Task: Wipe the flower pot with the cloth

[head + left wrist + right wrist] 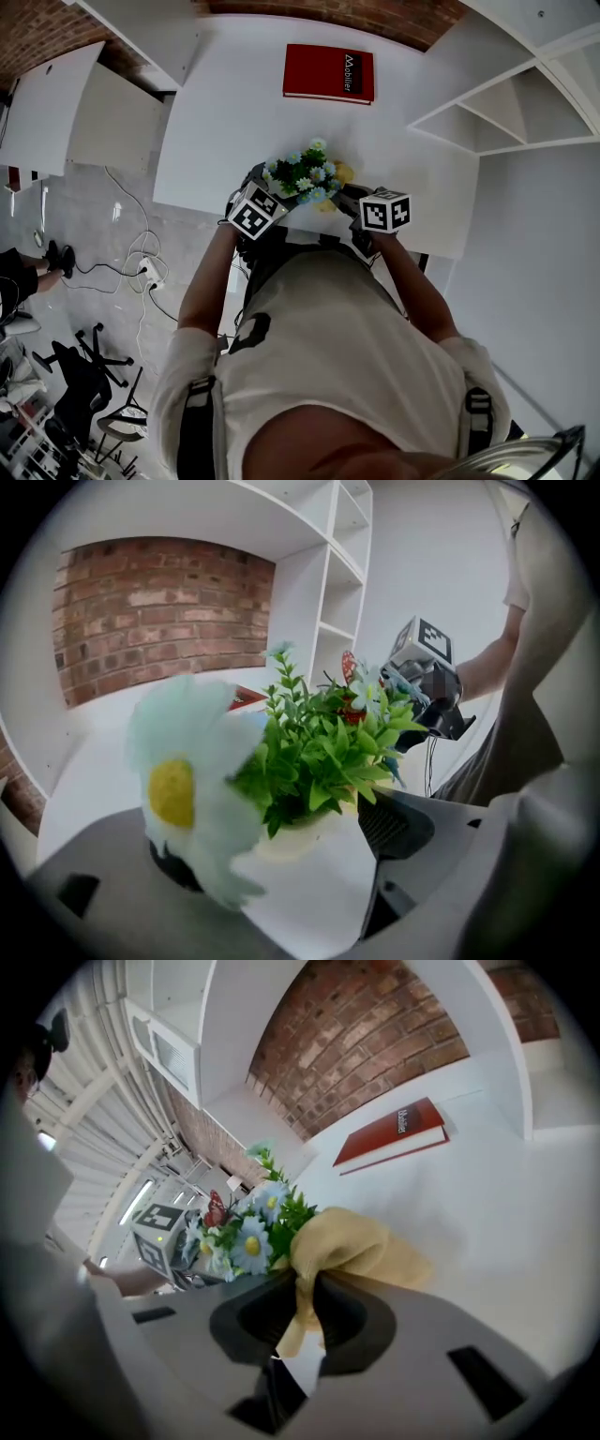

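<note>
In right claw (298, 1314) — cloth (361, 1246); flower pot (302, 841) half-hidden.

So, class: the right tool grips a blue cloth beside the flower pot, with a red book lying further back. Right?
No: the cloth in the right tool is yellow, not blue, as the right gripper view shows. The rest holds.

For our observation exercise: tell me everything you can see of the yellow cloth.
The cloth is soft mustard-yellow fabric, bunched into a loose, creased ball. A narrow twisted tail is pinched between the jaws of the right hand-held gripper. The ball sits against the flowers, over the white table; contact with the pot is hidden.
</note>
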Motion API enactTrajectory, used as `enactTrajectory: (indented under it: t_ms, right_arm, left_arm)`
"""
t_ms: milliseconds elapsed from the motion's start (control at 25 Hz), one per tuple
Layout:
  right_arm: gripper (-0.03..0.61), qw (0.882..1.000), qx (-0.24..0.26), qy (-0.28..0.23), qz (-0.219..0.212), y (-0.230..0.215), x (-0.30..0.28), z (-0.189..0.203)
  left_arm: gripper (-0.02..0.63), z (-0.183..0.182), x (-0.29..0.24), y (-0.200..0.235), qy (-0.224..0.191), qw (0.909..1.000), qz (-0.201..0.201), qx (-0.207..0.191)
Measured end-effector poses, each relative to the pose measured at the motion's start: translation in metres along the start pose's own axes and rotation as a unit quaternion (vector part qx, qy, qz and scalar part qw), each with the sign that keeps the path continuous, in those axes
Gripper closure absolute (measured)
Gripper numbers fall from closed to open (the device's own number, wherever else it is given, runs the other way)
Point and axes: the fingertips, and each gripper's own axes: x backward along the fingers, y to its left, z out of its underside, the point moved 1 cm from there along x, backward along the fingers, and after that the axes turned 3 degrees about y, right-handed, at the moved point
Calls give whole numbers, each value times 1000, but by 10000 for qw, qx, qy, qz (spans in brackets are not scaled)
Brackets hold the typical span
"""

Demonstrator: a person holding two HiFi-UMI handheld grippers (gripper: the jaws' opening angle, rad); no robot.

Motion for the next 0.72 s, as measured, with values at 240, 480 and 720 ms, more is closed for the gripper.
enactTrajectory:
  t_ms: [240, 480, 720]
  right_arm:
    - [518, 9990, -274, 272, 223, -25, -19, 26]
    - [518, 9971, -300, 533, 449, -34, -34, 47]
    - [518, 9968, -262, 616, 437, -35, -33, 49]
  left_arm:
    - [227, 6, -5, -9, 74, 9996, -262, -114]
    - [227, 17, 0, -15, 279, 9980, -457, -349]
    - [229, 26, 9, -20, 433, 9972, -478, -375]
